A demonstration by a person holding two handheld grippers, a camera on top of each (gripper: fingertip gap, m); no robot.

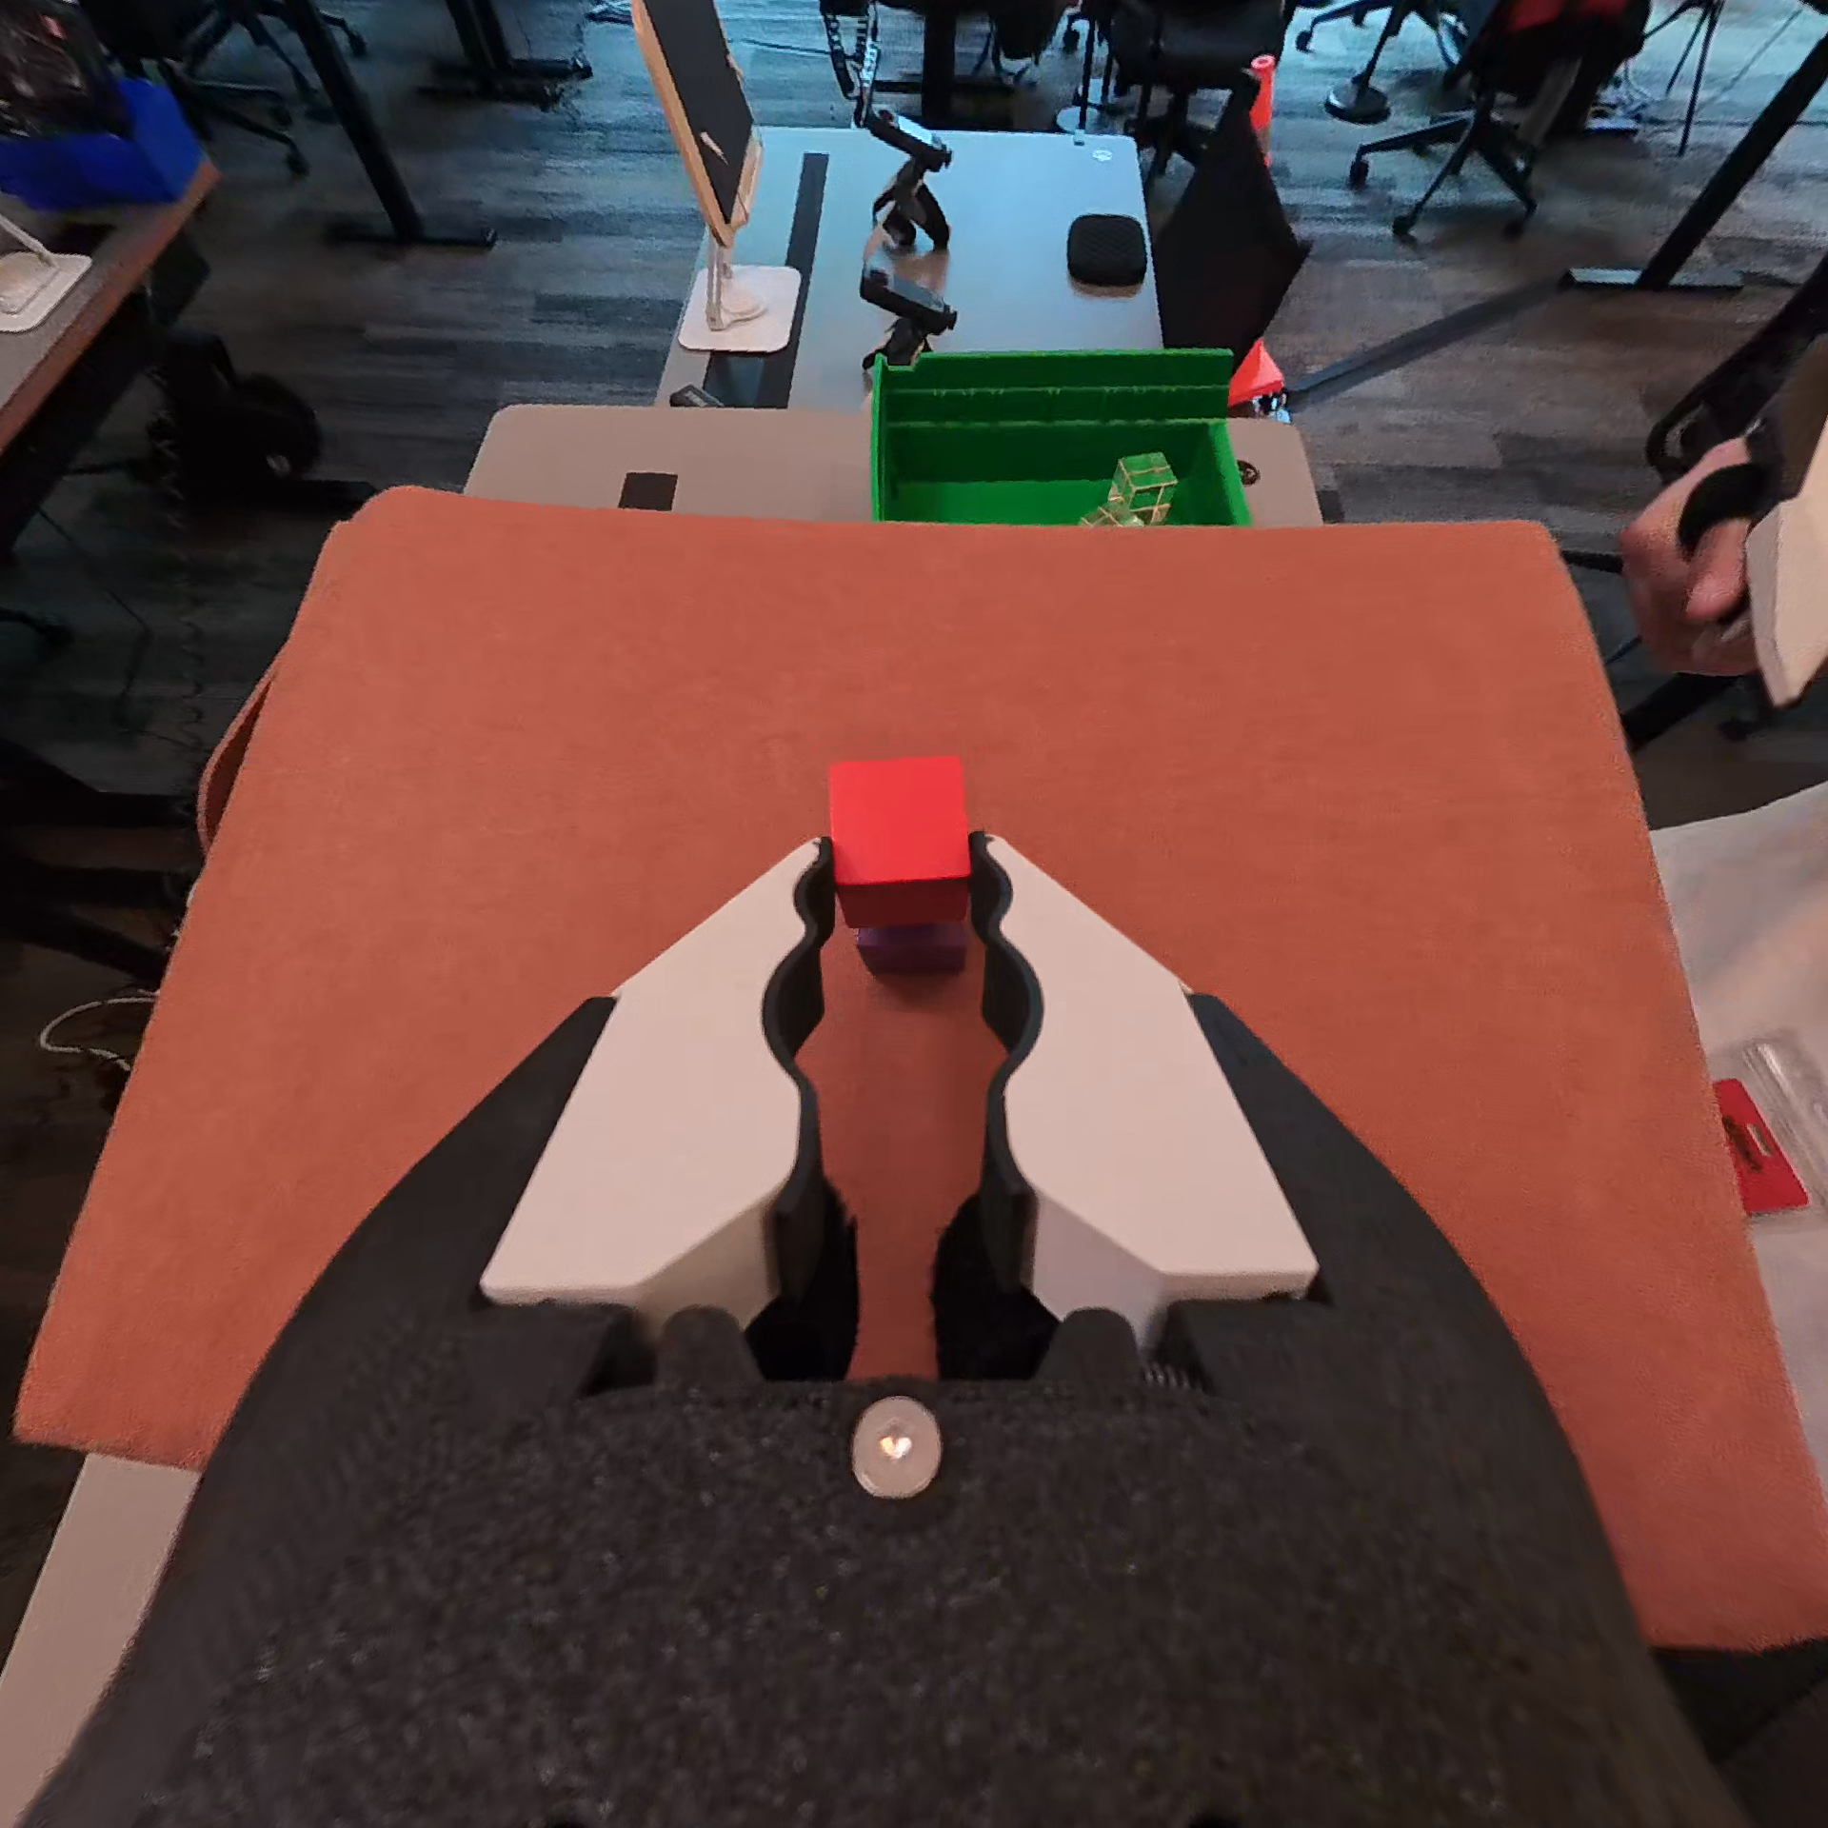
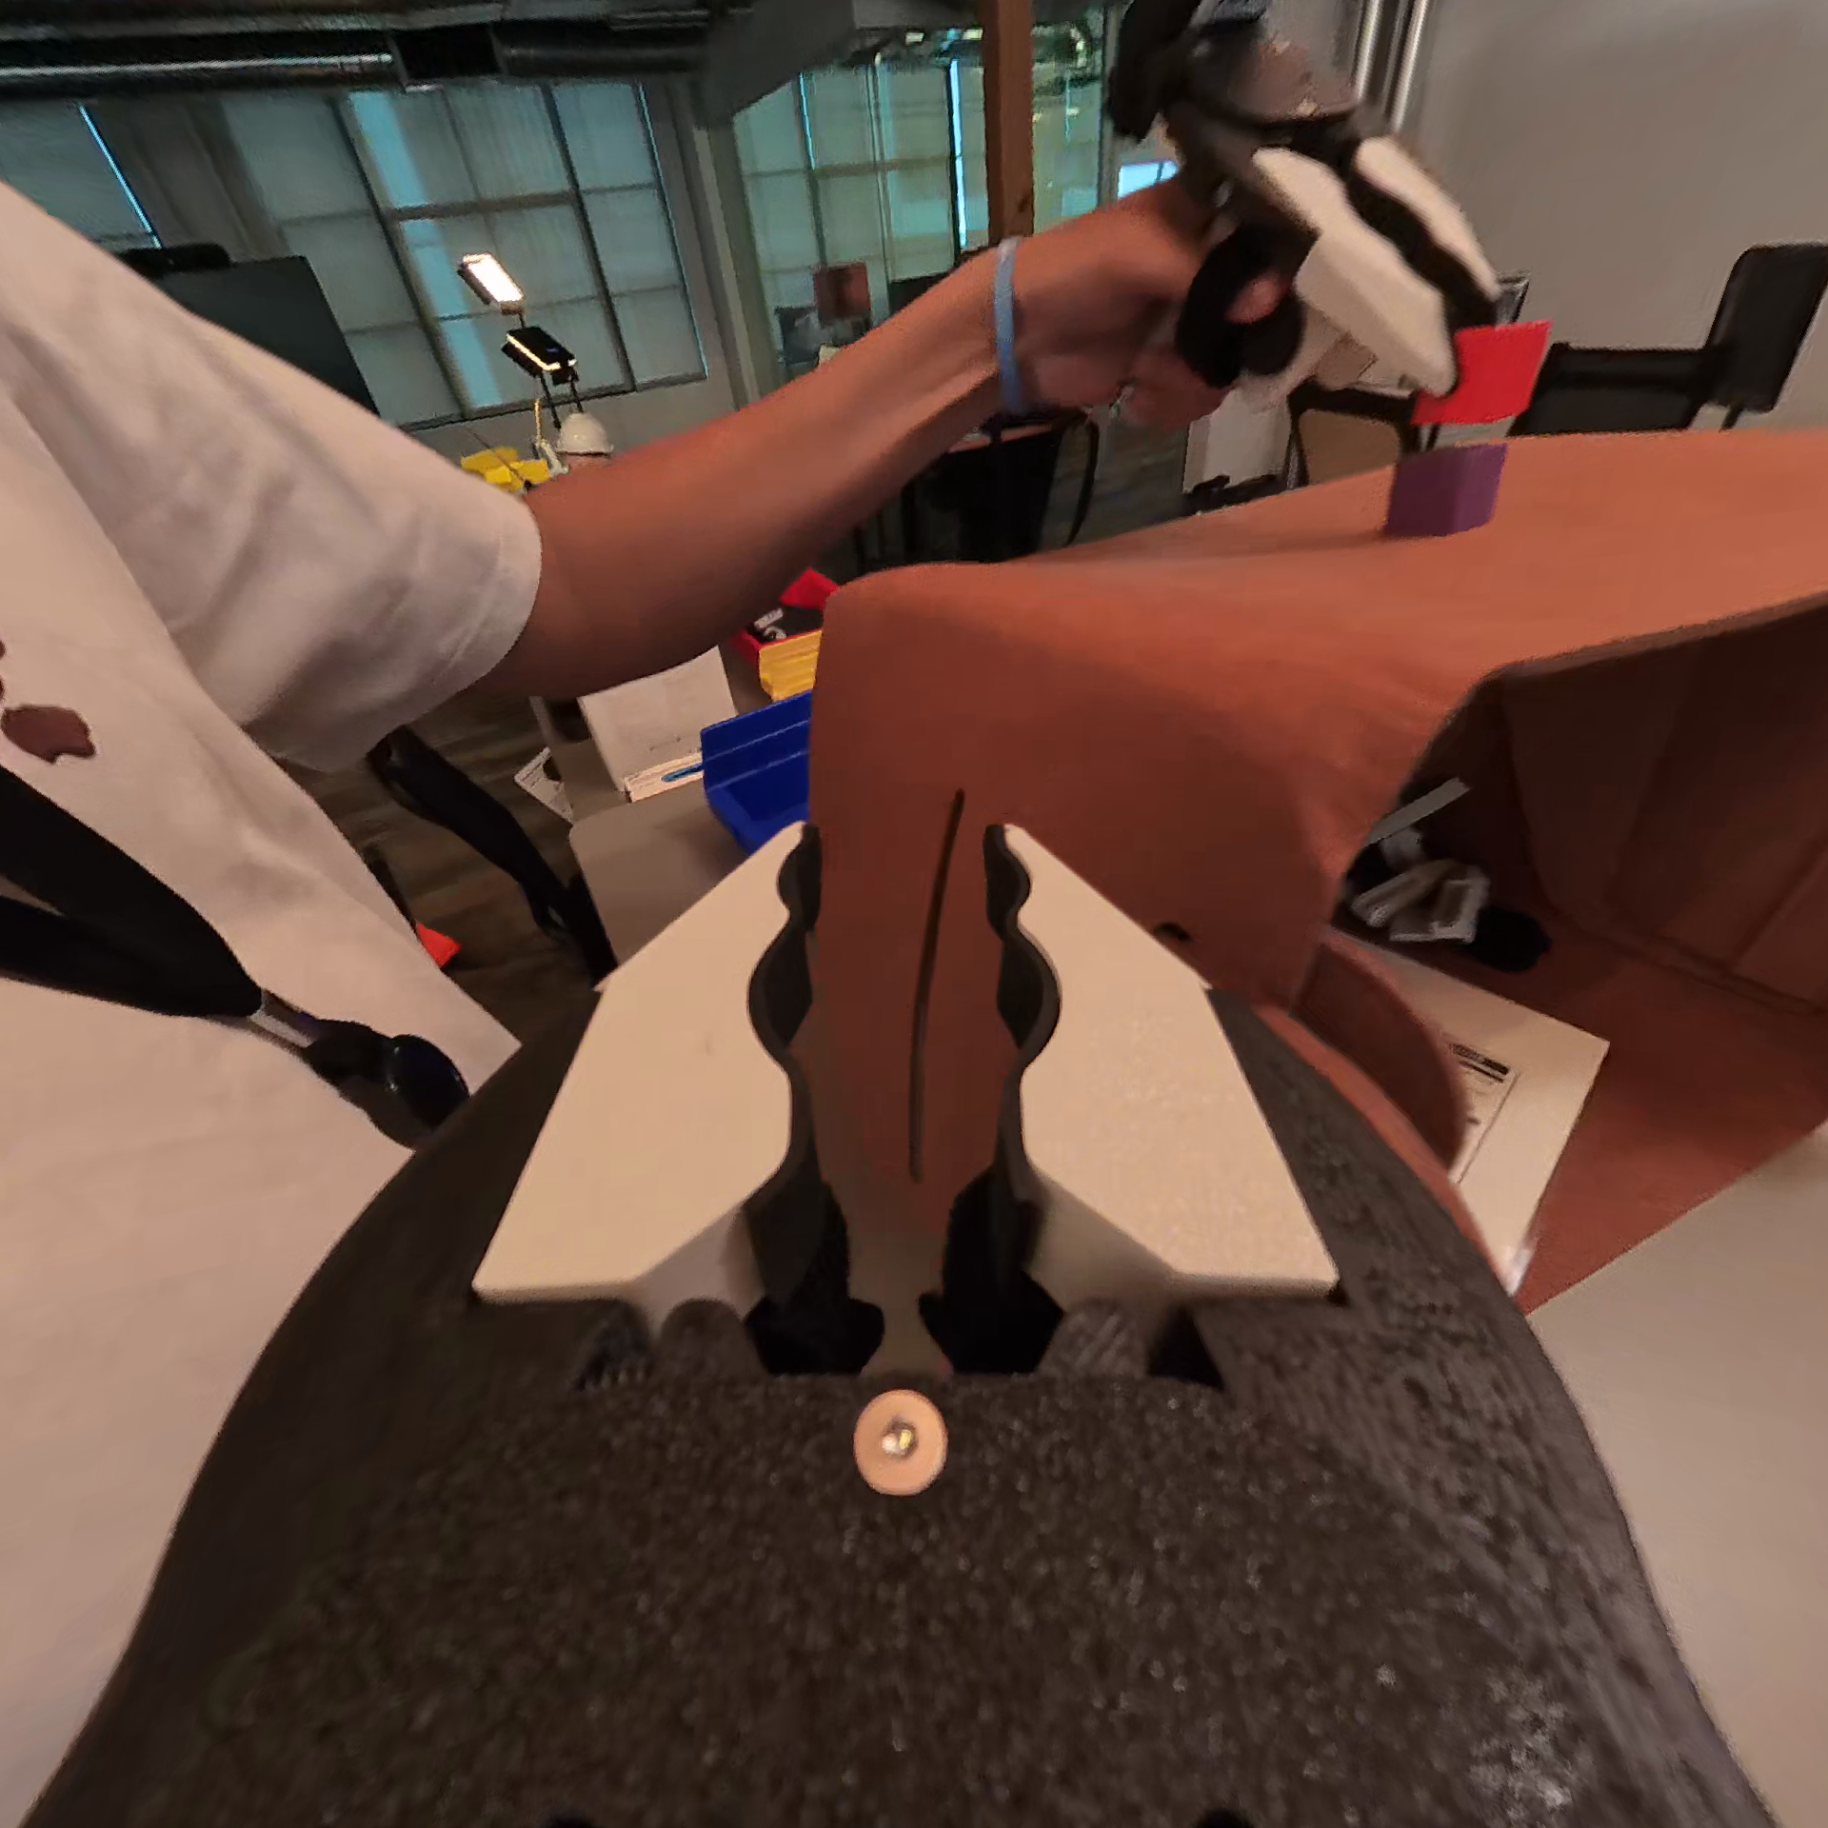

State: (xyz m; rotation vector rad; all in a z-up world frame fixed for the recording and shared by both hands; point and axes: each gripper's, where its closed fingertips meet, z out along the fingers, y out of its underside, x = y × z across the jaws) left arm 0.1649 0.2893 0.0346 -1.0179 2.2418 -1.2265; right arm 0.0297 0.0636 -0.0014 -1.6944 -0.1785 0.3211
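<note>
Red cube [image 1: 898,829] clamped between tips of my left gripper [image 1: 898,861], directly above purple cube [image 1: 910,948]; side view shows small gap between cubes. Purple cube sits mid-cloth [image 1: 594,742] on rust-brown cover over table. Green bin [image 1: 989,435] past far edge of cloth, clear cubes [image 1: 1138,490] inside. My right gripper [image 2: 902,841] low, off near corner, jaws apart, nothing between them, aimed at hanging cloth edge. Arm [image 2: 791,495] in white sleeve reaches across that view.
</note>
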